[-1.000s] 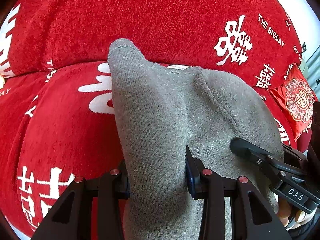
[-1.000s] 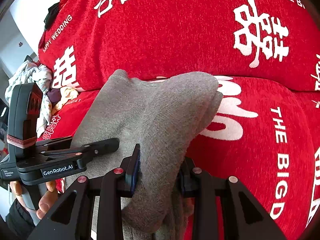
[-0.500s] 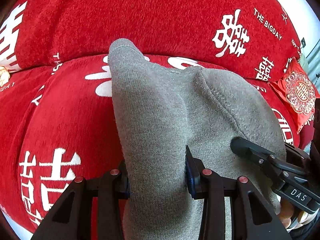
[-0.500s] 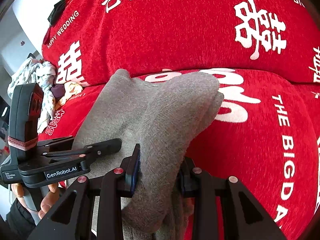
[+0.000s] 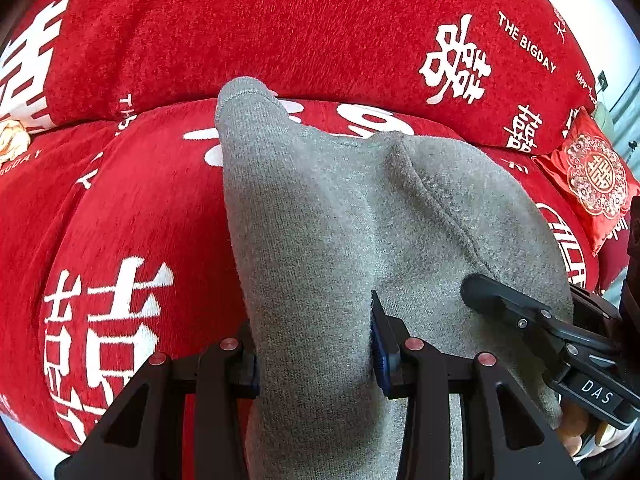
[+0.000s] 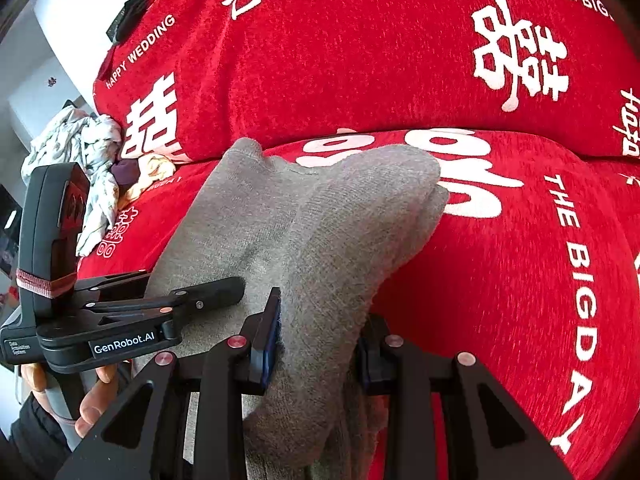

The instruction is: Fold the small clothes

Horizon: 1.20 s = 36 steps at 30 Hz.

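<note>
On red sofa cover [image 5: 140, 208]: grey garment [image 5: 328, 220], pinched by left gripper [image 5: 316, 344] and right gripper [image 6: 316, 336]. Advice: keep both edges level, lay down taut.

Red sofa [image 5: 280, 32] with white lettering, daylit, against white wall [image 6: 80, 12].

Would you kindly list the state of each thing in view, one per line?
Grey garment: held up off the red sofa cover, clamped at two spots.
Left gripper: shut on the garment.
Right gripper: shut on the garment.
Laundry pile: crumpled, unfolded.
</note>
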{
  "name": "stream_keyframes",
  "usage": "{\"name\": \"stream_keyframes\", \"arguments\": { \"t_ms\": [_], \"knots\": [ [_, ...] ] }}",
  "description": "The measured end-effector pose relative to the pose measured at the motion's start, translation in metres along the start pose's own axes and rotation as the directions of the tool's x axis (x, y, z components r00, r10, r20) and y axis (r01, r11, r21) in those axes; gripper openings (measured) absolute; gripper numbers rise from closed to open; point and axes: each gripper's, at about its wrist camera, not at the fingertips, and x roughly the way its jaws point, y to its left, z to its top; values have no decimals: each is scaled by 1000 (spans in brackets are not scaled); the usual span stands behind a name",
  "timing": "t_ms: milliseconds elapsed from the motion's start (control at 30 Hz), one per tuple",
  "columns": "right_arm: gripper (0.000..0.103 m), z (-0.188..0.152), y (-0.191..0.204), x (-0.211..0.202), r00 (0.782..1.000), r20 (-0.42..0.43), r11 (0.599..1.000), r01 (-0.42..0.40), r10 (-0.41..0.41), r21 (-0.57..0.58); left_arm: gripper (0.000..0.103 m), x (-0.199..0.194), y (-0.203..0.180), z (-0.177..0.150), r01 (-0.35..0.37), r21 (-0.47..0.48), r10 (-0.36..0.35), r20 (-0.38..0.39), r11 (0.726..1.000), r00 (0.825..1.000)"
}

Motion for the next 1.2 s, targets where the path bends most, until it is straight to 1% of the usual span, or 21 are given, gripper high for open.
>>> {"name": "stream_keyframes", "arguments": {
  "t_ms": [300, 500, 667, 800, 967, 1200],
  "knots": [
    [33, -13, 5, -5, 1000, 9, 1000, -8, 8, 6, 42, -5, -2, -12, -11, 15, 11, 2, 1000, 1000],
    [33, -18, 10, -2, 1000, 15, 1000, 3, -3, -25, 42, -2, 3, -21, -10, 8, 10, 9, 1000, 1000],
    [33, -19, 14, 5, 1000, 15, 999, 8, -7, -50, 42, 7, 5, -24, -30, 7, 30, -10, 1000, 1000],
    [33, -19, 15, 7, 1000, 14, 998, -6, 7, -58, 42, 5, 1, -26, -52, 19, 51, 2, 998, 999],
    [33, -18, 17, 0, 1000, 13, 997, 4, -3, -80, 42, 1, 1, -29, -30, 12, 30, 16, 999, 999],
    [33, -18, 15, -4, 999, 41, 997, -7, 10, -80, 42, -4, -3, -27, -62, 35, 61, 37, 997, 997]
  ]
}}
